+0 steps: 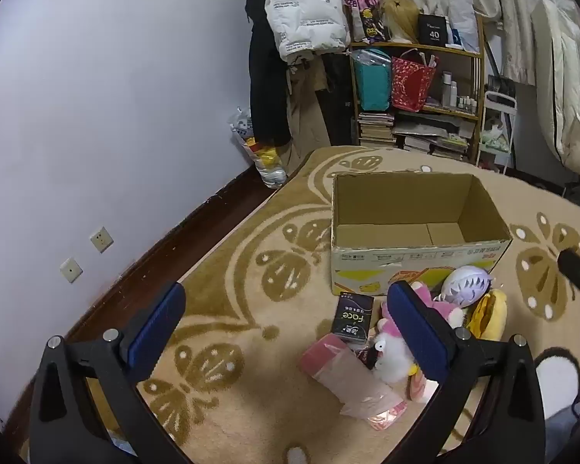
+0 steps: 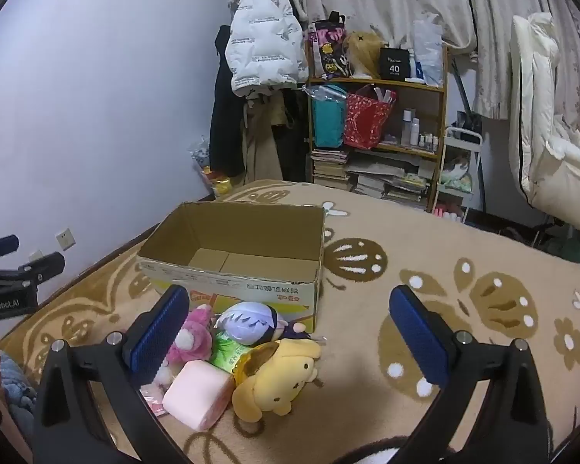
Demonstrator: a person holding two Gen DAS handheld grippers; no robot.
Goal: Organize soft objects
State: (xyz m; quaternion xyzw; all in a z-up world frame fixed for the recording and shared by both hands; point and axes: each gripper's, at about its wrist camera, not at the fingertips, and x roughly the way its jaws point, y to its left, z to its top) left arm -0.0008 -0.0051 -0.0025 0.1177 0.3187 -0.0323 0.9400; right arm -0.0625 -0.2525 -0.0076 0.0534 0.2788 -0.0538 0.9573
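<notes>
- We see our left gripper (image 1: 286,323) with its blue-padded jaws spread as wide as they go and nothing between the pads.
- Our right gripper (image 2: 290,324) stands just as wide apart and grips nothing either.
- The open brown cardboard box (image 2: 251,232) sits on the beige carpet with brown butterfly patterns (image 2: 444,251); we see nothing inside it.
- Just in front of the box lies a heap of soft things: a yellow plush dog (image 2: 278,379), a round plush head with pale lilac hair (image 2: 247,319), a pink plush toy (image 2: 193,334), a pink wrapped tissue pack (image 2: 197,394) and a white fluffy plush (image 1: 390,355).
- A dark packet printed "Face" (image 1: 352,315) lies beside the heap.
</notes>
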